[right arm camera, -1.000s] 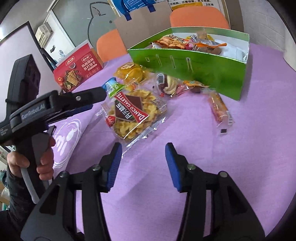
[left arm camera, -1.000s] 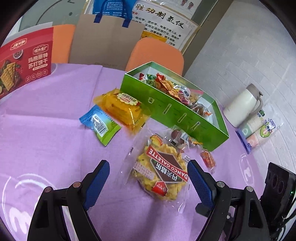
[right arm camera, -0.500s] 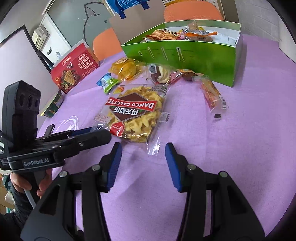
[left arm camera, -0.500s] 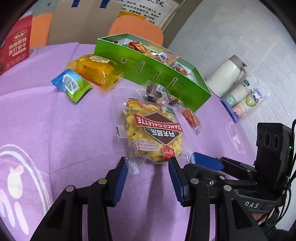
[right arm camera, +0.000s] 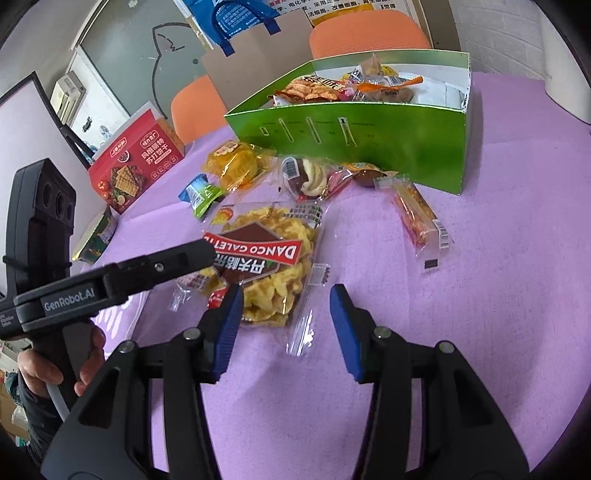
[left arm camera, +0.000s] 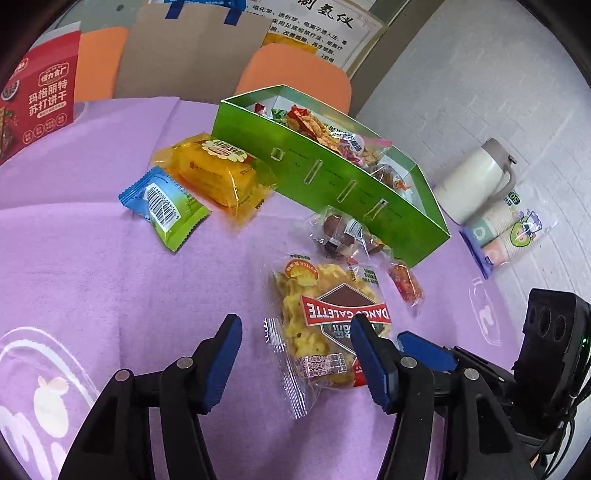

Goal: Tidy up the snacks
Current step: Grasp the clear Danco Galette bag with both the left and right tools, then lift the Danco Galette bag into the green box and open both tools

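Galette pack (left arm camera: 325, 332): lies flat on purple cloth (left arm camera: 92, 266), just in front of green box (left arm camera: 332, 184).
Handling: prob. light, crinkly film, brittle inside; take by clear edge seal.
Left gripper (left arm camera: 295, 354): spread wide, empty.
Right gripper (right arm camera: 286, 314): spread, empty, straddles pack's near corner.

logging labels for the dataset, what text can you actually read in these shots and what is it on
"DANCO GALETTE": red banner on the clear cookie pack.
"GenRobot.AI": side of the left hand-held gripper.
"玛格丽特 苏打饼干": front of the red cracker box.
"50": sleeve of paper cups.
Wall poster: large characters partly cut off, small lines too blurred.
Barcode digits on the blue-green packet: too small to read.
Yellow cake pack label: blurred.
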The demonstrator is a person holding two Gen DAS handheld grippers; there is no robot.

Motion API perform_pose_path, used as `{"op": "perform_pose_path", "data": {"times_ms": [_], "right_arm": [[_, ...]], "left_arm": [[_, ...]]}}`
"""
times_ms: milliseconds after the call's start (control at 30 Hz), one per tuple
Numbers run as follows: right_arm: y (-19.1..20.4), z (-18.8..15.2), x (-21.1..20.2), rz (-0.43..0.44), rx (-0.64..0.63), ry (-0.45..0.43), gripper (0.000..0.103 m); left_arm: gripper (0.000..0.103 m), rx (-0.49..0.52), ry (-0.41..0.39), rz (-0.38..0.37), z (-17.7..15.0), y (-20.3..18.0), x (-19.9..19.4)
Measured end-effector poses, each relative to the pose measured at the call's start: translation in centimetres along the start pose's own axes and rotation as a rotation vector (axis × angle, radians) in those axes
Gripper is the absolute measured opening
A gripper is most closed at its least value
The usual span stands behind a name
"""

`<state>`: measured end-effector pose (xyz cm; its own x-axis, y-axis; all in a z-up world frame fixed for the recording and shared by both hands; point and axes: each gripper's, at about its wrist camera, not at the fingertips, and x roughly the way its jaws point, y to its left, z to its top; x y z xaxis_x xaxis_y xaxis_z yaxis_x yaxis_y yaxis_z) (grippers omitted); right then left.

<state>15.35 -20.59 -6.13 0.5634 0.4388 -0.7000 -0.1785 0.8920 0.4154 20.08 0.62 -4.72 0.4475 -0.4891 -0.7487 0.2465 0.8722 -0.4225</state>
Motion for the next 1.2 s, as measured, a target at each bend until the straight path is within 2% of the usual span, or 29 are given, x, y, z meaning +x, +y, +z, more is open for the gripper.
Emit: {"op": "perform_pose_path", "data": {"times_ms": [67,100,133,200,333,500,633,733,1033,1200], "right_arm": [[-0.2,0.0,0.7,0.006,0.012,0.021,0.05],[0.0,0.0,0.6,0.013,0.005,0.01,0.048],[0.2,-0.1,0.7,0.007,-0.007,0.014,0.047],[0.3,-0.3,0.3,0.036,-0.011,0.002,0.028],[1.0,-0.8,-1.1,0.006,-0.028,-0.022,0.025],[2.1,-0.3,-3.9,0.014,-0.052,-0.099,0.024],[2.5,1.4,-6.4,0.012,-0.07,-0.184,0.024],[2.1,2.8,-7.3,-0.007,-0.072,-0.227,0.024],[-0.7,8.1,-8.4,-0.059,-0.04,-0.341,0.024],[-3.8,10.9,-7.6,-0.075,-0.004,-0.356,0.024]], "left_arm": [[0.045,-0.002,0.026,-0.017,-0.3,0.2,0.6],[0.039,-0.006,0.034,-0.048,-0.5,0.3,0.8],[0.038,-0.01,0.032,-0.06,-0.7,0.3,0.7],[0.033,0.005,0.03,-0.064,-1.1,0.0,0.5],[0.03,0.04,0.032,-0.046,-1.8,-1.0,-0.6],[0.029,0.073,-0.04,-0.059,-1.6,-3.0,-3.5],[0.029,0.116,-0.11,-0.075,0.2,-5.3,-5.4],[0.029,0.133,-0.133,-0.092,2.1,-6.7,-5.5],[0.029,0.199,-0.175,-0.123,8.7,-11.0,-3.2],[0.029,0.215,-0.155,-0.12,12.2,-12.4,-0.1]]}}
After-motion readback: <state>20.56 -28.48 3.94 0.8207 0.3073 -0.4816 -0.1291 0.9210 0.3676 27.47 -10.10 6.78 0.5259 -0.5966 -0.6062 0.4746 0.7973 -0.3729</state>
